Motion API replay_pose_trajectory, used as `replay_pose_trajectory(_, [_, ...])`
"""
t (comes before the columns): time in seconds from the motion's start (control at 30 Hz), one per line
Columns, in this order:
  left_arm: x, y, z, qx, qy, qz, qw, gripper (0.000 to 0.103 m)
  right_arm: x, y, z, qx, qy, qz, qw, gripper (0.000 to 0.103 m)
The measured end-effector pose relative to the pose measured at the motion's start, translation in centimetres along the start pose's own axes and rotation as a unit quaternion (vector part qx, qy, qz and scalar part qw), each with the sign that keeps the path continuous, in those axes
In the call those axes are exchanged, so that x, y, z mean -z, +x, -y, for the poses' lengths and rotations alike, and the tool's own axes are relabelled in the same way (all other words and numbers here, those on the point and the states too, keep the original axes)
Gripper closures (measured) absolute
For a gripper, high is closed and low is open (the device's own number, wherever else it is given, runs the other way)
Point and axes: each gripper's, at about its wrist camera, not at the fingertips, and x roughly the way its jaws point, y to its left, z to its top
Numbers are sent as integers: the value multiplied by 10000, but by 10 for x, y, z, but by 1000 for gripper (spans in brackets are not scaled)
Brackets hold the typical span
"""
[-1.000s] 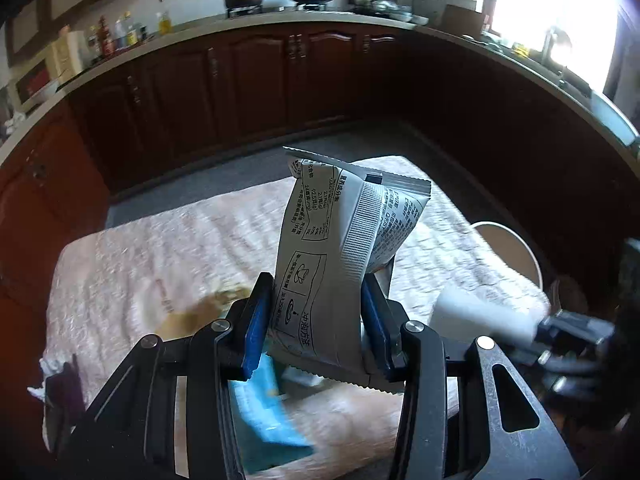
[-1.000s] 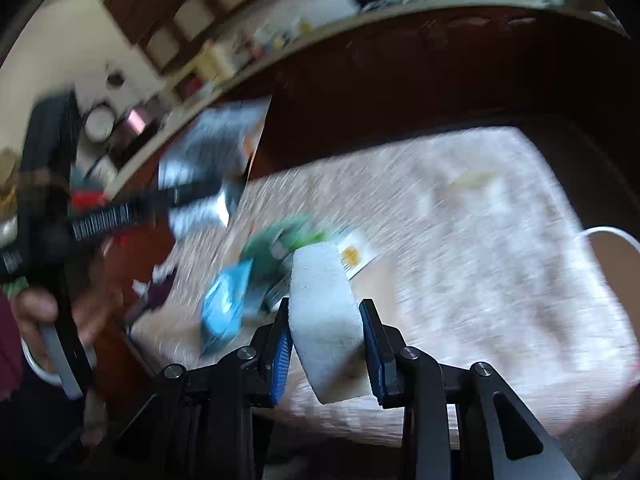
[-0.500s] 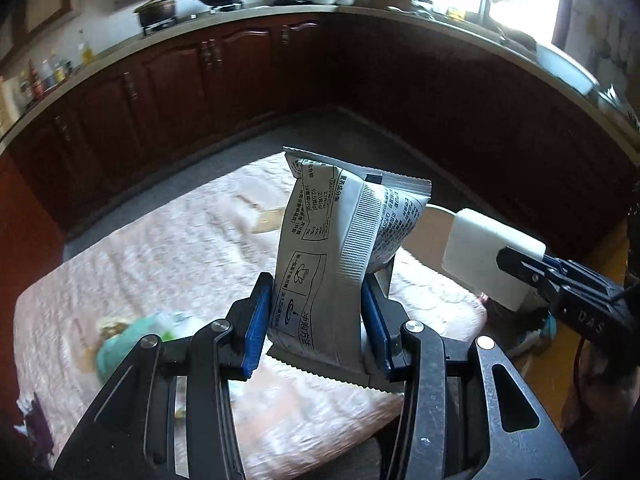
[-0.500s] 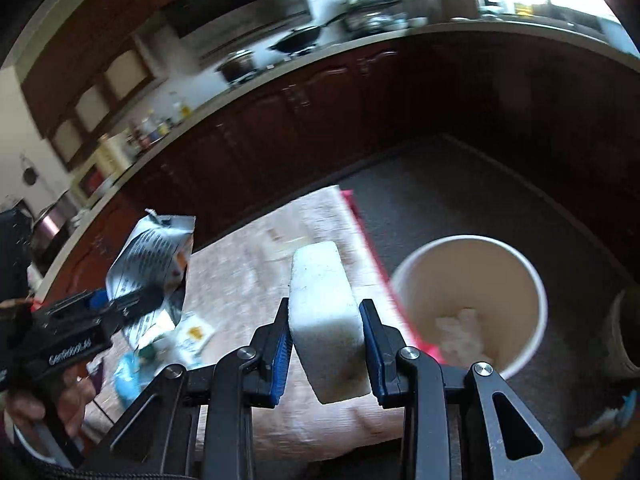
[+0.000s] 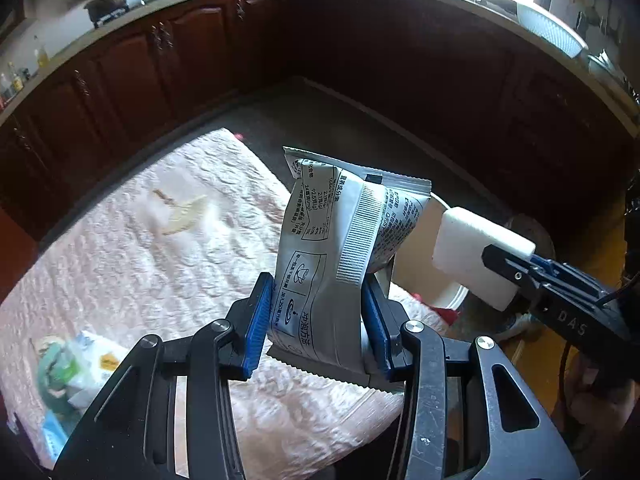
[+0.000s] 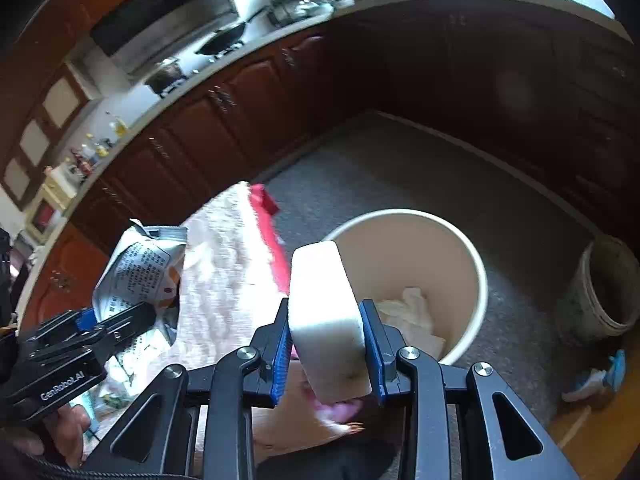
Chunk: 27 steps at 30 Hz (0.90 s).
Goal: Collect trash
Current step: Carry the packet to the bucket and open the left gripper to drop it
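Note:
My left gripper (image 5: pixel 318 312) is shut on a silver printed packet (image 5: pixel 344 248), which stands upright between the blue pads above the table's right edge. My right gripper (image 6: pixel 326 344) is shut on a white foam block (image 6: pixel 324 312), held over the near rim of a cream round bin (image 6: pixel 472 276) on the floor. The bin holds crumpled white tissue (image 6: pixel 408 312). In the left wrist view the foam block (image 5: pixel 476 252) and the right gripper (image 5: pixel 516 276) sit to the right, with the bin (image 5: pixel 420 264) partly hidden behind the packet. The right wrist view shows the packet (image 6: pixel 136 268) at the left.
The table wears a pink quilted cloth (image 5: pixel 160 264) with a pale peel-like scrap (image 5: pixel 180 216) and green and white wrappers (image 5: pixel 76 368) on it. A grey bucket (image 6: pixel 604 284) and a blue-white scrap (image 6: pixel 596 376) lie on the floor to the right. Dark cabinets ring the room.
Both grippers have swung right, from over the table to its right edge, each keeping its load. The bin has come into full view under the foam block.

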Motion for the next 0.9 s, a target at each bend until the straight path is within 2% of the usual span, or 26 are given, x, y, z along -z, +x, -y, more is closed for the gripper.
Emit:
replay_pose_trajectory(0.3, [-9,46,16,427,-99,-315,9985,61,-5,36,33,269,412,-327,9983,72])
replay_pose_trajectory(0.37, [-10,53,18,543,-174,-351,9978,58,-6,41,37,313,475,-343,9978,72])
replay_pose_trajectory(0.4, [-10,56,19,594,-223,-360,9973,52,-8,44,39,349,493,-348,9976,71])
replay_pose_trajectory(0.47, [-11,59,18,747,-362,-357,9959,48,-8,47,43,415,516,-363,9971,64])
replay_pose_trajectory(0.5, [-12,60,18,810,-398,-369,9952,45,-8,48,45,427,523,-375,9970,55])
replay_pose_trajectory(0.53, [-12,61,17,833,-419,-372,9949,43,-7,48,45,444,526,-358,9970,52])
replay_pose_trajectory(0.73, [-7,58,9,827,-466,-391,9947,42,-2,48,44,446,541,-380,9968,51])
replay_pose_trajectory(0.9, [-2,44,3,708,-506,-245,9959,42,4,48,38,426,452,-432,9971,51])
